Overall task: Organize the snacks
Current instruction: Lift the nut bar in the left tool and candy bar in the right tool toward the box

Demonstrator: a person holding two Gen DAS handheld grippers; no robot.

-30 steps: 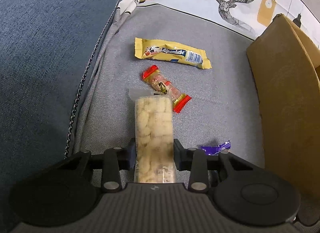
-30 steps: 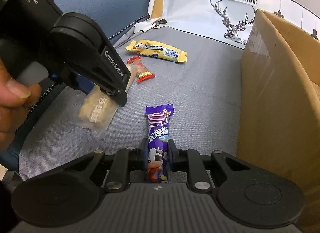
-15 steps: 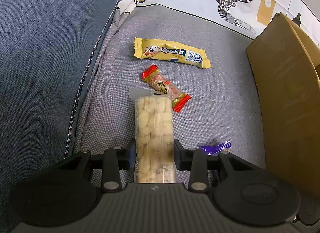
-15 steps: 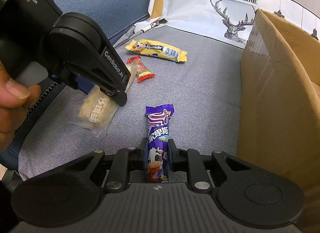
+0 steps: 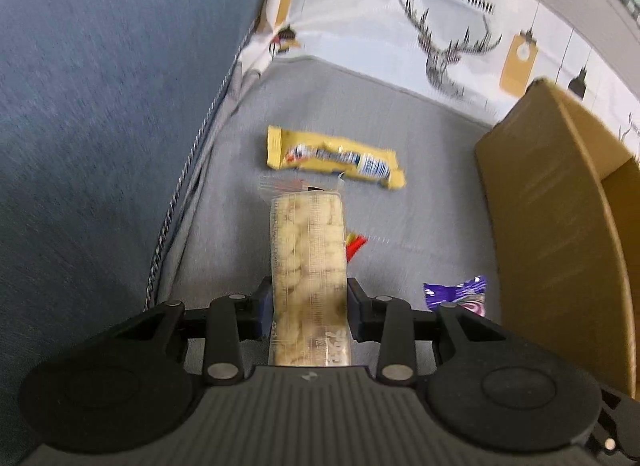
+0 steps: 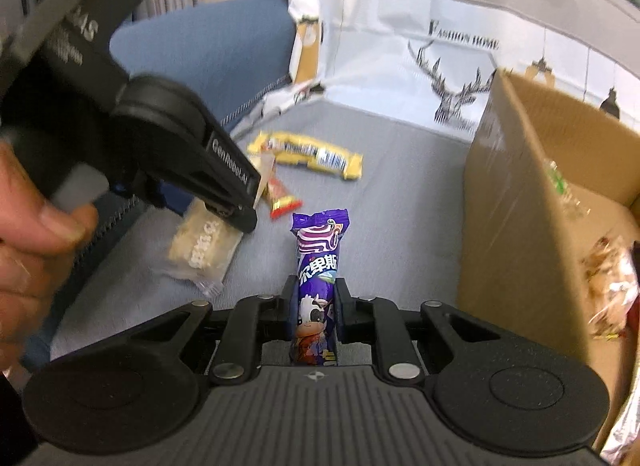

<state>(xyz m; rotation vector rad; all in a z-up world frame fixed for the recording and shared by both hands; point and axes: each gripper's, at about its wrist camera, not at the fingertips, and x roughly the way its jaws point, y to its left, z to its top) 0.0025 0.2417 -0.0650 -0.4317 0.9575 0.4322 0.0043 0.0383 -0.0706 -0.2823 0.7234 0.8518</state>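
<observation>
On my far left runs the blue fabric sofa arm (image 5: 100, 145), and beside it the grey seat cushion (image 5: 328, 105) where the snacks lie. My left gripper (image 5: 308, 306) is pinching a clear plastic packet of pale puffed rice cake (image 5: 308, 262) by its near end, its fingers pressed against both long sides, the packet sticking forward and, I judge, raised clear of the cushion. Beyond its far tip lies a long yellow foil candy bar wrapper (image 5: 336, 157), flat on the cushion, and just right of the packet the red twisted end of a small sweet (image 5: 354, 244) peeps out; the rest of it is hidden.

Further right, my right gripper (image 6: 314, 310) is clamped on a purple foil candy stick with a cartoon cow (image 6: 316, 278), held by its lower half with the crimped top pointing away from me. Rightmost stands the open brown cardboard box (image 6: 516, 201), close beside that gripper, with some crinkly wrapped snacks already inside.

So I take this as the carrying step: both pieces are gripped, neither is yet over the box. Next I need to swing right and up over the near box wall, right hand first since it is nearer, open the fingers only once past the rim, and keep the two tools from bumping. The yellow bar and red sweet remain to be collected.
</observation>
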